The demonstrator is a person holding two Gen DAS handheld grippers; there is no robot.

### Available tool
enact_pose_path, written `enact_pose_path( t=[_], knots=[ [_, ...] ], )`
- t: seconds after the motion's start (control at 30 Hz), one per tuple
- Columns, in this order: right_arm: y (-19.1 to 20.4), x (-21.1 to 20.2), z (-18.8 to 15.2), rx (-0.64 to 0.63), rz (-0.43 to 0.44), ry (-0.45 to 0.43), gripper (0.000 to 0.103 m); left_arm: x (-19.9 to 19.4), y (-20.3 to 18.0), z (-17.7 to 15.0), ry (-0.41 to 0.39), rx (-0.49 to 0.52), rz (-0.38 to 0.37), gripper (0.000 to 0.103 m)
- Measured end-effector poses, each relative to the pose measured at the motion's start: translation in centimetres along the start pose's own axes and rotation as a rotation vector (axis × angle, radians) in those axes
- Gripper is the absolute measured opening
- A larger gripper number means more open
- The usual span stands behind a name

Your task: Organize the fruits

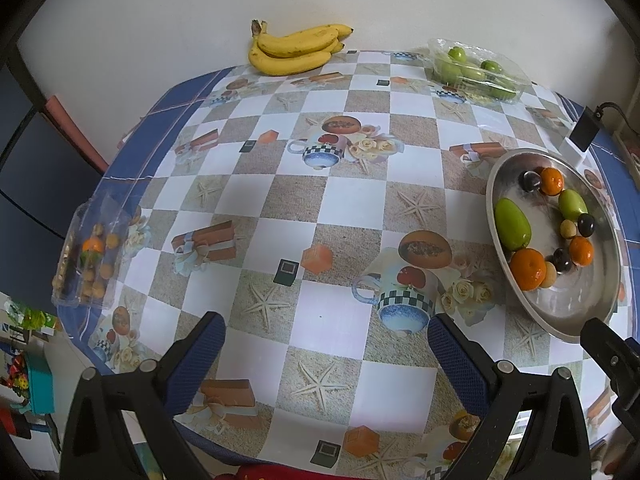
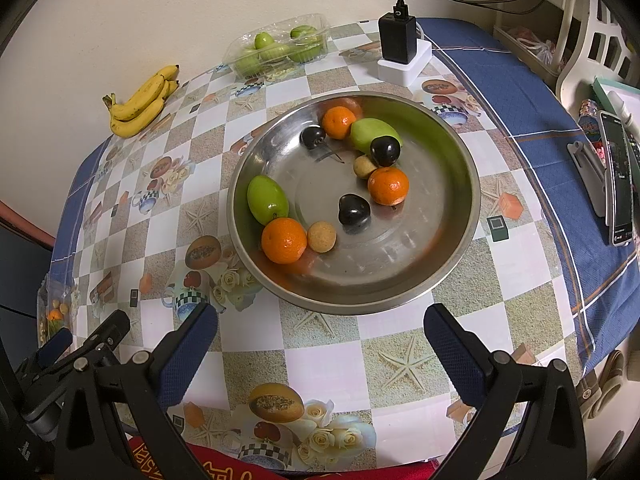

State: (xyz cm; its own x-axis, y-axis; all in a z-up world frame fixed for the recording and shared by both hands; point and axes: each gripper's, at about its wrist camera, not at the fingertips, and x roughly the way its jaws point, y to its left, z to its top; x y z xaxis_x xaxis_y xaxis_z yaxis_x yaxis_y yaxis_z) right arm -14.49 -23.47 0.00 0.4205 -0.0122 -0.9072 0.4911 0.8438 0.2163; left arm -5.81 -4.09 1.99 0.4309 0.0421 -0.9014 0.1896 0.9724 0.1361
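A: Left wrist view first. The left gripper (image 1: 326,354) hangs over the near part of the surface (image 1: 320,208), fingers spread wide and nothing between them, only checkered cloth below.

B: And the fruit?

A: Spread around. A bunch of bananas (image 1: 294,50) lies at the far edge against the wall. A clear tray of green fruits (image 1: 476,68) sits far right. At the left edge there is a clear box of small orange and tan fruits (image 1: 90,258). On the right, the steel bowl (image 1: 592,292) holds the mixed lot, with a tip of the right gripper showing just beside its near rim.

B: Over to the right wrist view.

A: The right gripper (image 2: 320,354) is also wide apart and empty, poised just short of the bowl's near rim. Inside the bowl: three oranges (image 2: 284,240), two green fruits (image 2: 267,200), three dark fruits (image 2: 353,209) and two small tan fruits (image 2: 321,236). The nearest orange touches one tan fruit and one green fruit.

B: Anything behind it?

A: A black charger (image 2: 397,38) stands on a white base beyond the bowl. A phone on a stand (image 2: 616,184) is at the far right. The left gripper peeks in at lower left.
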Motion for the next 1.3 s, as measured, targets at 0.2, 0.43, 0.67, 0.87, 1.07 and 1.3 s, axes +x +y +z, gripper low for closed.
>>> enact_pose_path(
  t=[0.2, 0.43, 0.67, 0.87, 1.07, 1.3],
  knots=[
    [0.02, 0.01, 0.02, -0.001, -0.001, 0.000, 0.103, 0.01, 0.05, 0.04, 0.002, -0.002, -0.001, 0.102],
    [-0.12, 0.12, 0.00, -0.002, 0.001, 0.003, 0.103, 0.05, 0.15, 0.05, 0.001, -0.001, -0.001, 0.103],
    [-0.17, 0.14, -0.03, 0.000, 0.000, 0.004, 0.103, 0.10, 0.15, 0.03, 0.007, -0.008, -0.001, 0.103],
    [-0.11, 0.13, -0.06, 0.000, 0.000, 0.003, 0.103, 0.11, 0.06, -0.01, 0.007, -0.007, -0.002, 0.102],
    [-0.08, 0.15, -0.06, -0.001, 0.000, 0.003, 0.103, 0.13, 0.10, 0.02, 0.009, -0.010, -0.002, 0.103],
    [-0.03, 0.16, -0.06, 0.000, -0.001, 0.004, 0.103, 0.15, 0.11, -0.03, 0.009, -0.010, -0.001, 0.102]
  ],
)
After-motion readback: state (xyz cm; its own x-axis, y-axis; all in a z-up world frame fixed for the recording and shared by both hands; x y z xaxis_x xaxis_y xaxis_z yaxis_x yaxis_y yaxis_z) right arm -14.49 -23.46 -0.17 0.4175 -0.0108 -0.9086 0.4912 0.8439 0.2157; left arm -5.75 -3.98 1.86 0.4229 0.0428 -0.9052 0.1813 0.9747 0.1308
